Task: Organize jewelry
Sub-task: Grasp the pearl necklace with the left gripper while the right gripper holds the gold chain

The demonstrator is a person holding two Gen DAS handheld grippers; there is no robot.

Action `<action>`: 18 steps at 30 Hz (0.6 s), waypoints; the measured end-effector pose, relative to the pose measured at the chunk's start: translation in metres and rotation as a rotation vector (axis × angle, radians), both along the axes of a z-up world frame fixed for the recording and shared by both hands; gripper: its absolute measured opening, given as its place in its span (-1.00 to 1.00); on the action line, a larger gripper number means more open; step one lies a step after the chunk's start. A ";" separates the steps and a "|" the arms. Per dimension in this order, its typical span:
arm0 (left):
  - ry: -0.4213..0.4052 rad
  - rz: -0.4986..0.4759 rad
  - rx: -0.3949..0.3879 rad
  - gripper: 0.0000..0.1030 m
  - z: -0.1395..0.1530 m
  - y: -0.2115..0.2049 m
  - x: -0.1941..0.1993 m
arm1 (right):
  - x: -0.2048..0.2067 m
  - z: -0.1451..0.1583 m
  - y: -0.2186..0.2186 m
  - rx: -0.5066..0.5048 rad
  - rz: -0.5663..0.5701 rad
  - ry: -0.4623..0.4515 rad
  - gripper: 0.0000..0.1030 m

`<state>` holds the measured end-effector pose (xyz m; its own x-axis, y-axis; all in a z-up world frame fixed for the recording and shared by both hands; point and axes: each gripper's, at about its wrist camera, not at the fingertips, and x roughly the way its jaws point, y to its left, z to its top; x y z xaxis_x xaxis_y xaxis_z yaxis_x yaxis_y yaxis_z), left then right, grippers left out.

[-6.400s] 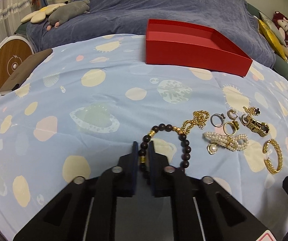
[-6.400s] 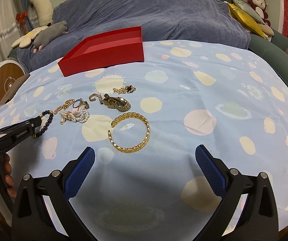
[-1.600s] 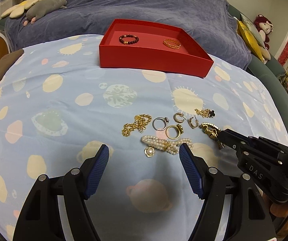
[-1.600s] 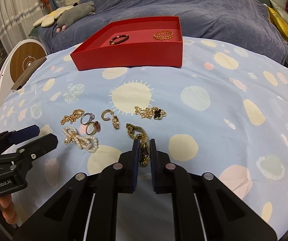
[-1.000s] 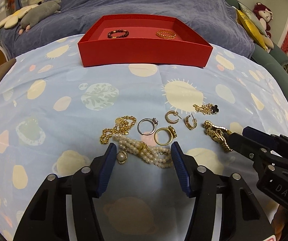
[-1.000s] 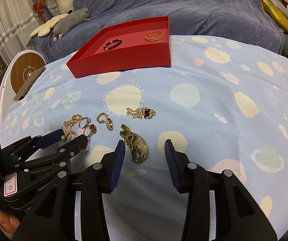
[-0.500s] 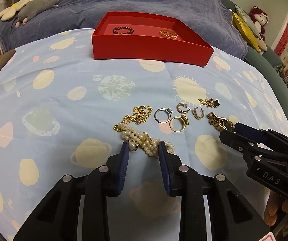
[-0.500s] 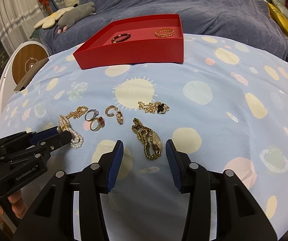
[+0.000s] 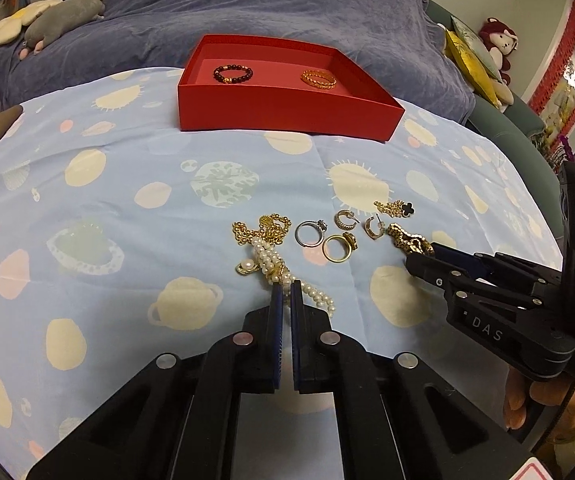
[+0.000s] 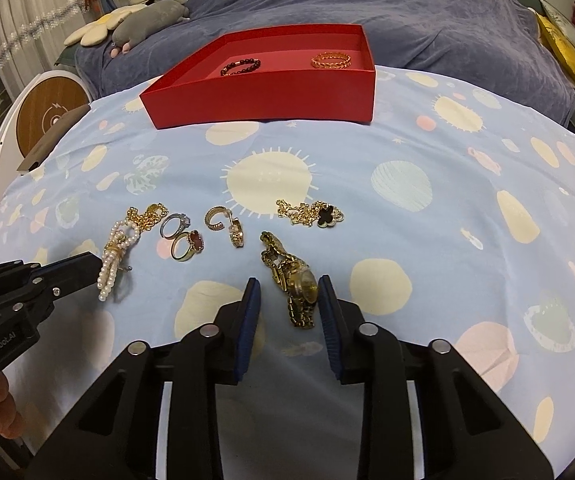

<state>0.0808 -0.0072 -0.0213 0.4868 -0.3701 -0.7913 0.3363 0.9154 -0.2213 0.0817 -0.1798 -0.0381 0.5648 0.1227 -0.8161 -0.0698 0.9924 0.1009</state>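
Between left claw [image 9: 286,292] tips: white pearl strand [image 9: 273,266] (gold-clasped).

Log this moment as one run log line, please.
left gripper: shut on pearl bracelet | right gripper: open around gold watch | red box: holds bead bracelet, gold bangle

Pearl strand [image 9: 285,276] (midsection) between jaws

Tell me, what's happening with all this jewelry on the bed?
A person is sorting it into the red box, which already holds a dark beaded bracelet and a gold bangle. The left gripper is shut on the pearl strand; the open right gripper straddles the gold watch.
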 end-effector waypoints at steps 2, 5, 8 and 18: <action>-0.018 -0.007 -0.006 -1.00 0.005 0.002 -0.003 | -0.002 0.000 0.000 0.007 0.004 -0.003 -0.74; -0.046 -0.017 -0.021 -1.00 0.016 0.004 -0.006 | -0.006 0.004 0.000 0.010 0.010 -0.019 -0.75; -0.065 -0.013 -0.043 -1.00 0.026 0.009 -0.005 | -0.007 0.013 0.000 0.029 0.009 -0.037 -0.80; 0.054 0.059 -0.028 -0.37 -0.001 0.000 0.008 | -0.005 0.011 0.005 0.026 0.010 -0.027 -0.85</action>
<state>0.0891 -0.0070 -0.0222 0.4656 -0.3641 -0.8066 0.2685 0.9266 -0.2634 0.0765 -0.1752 -0.0268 0.5851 0.1494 -0.7971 -0.0828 0.9888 0.1246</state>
